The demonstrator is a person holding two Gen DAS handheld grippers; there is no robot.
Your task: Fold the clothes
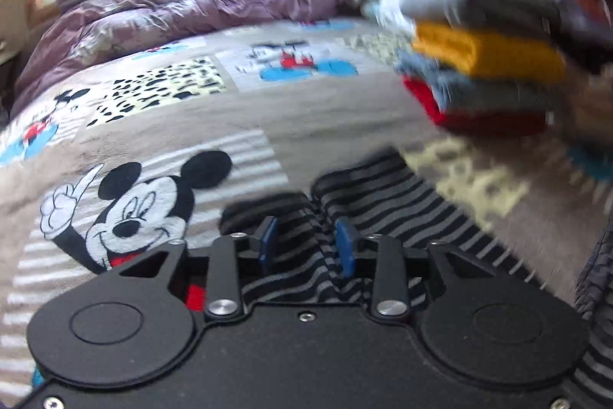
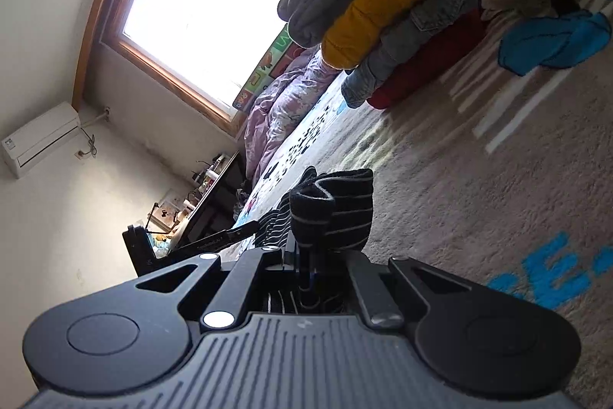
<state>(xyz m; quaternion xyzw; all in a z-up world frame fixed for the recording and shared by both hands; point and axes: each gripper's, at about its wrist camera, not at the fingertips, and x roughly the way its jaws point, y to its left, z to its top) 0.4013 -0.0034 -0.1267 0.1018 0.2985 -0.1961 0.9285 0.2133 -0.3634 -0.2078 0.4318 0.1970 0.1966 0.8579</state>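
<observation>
Left wrist view: my left tongs (image 1: 306, 244) stand apart, striped garment (image 1: 383, 202) between them, pads not pressing.
Right tongs (image 2: 306, 255): clamped on a bunched edge of the striped garment.
Open room: bare blanket (image 1: 325, 144) ahead.
Edge: folded stack (image 1: 479, 64) ahead-right.

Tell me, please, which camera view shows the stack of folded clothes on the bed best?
The right wrist view: the stack of folded clothes is sharp there, with dark grey, yellow, denim and red layers easy to tell apart, though the picture is tilted. The left wrist view shows the same stack upright at the right edge, but smeared by motion blur.
</observation>
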